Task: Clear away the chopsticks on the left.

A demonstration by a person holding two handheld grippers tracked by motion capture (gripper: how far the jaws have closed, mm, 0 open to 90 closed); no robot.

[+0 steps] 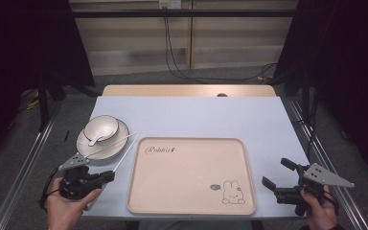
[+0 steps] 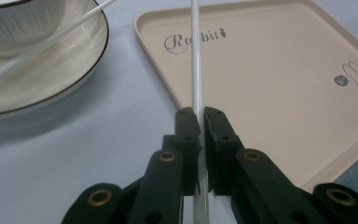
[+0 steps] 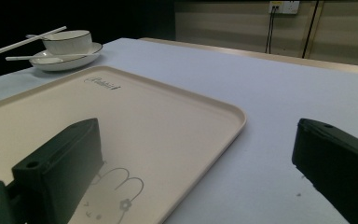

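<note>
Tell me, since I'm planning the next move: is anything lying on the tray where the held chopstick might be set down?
Nothing visible. The left gripper is shut on the chopstick, and the tray beside it is bare apart from its printed rabbit.

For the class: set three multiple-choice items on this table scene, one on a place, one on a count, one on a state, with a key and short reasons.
1. Where does the bowl stand?
A. on the plate, left of the tray
B. in the middle of the tray
C. at the table's right edge

2. How many white chopsticks can be seen?
A. one
B. two
C. four

3. How does the right gripper stand?
A. shut on a spoon
B. shut on the tray's rim
C. open, holding nothing

Key: 1 A, the bowl sits on the plate beside the tray. 2 B, one chopstick lies across the plate, the other chopstick is clamped in the left gripper. 3 C, the right gripper view shows its jaws wide apart with nothing between.
</note>
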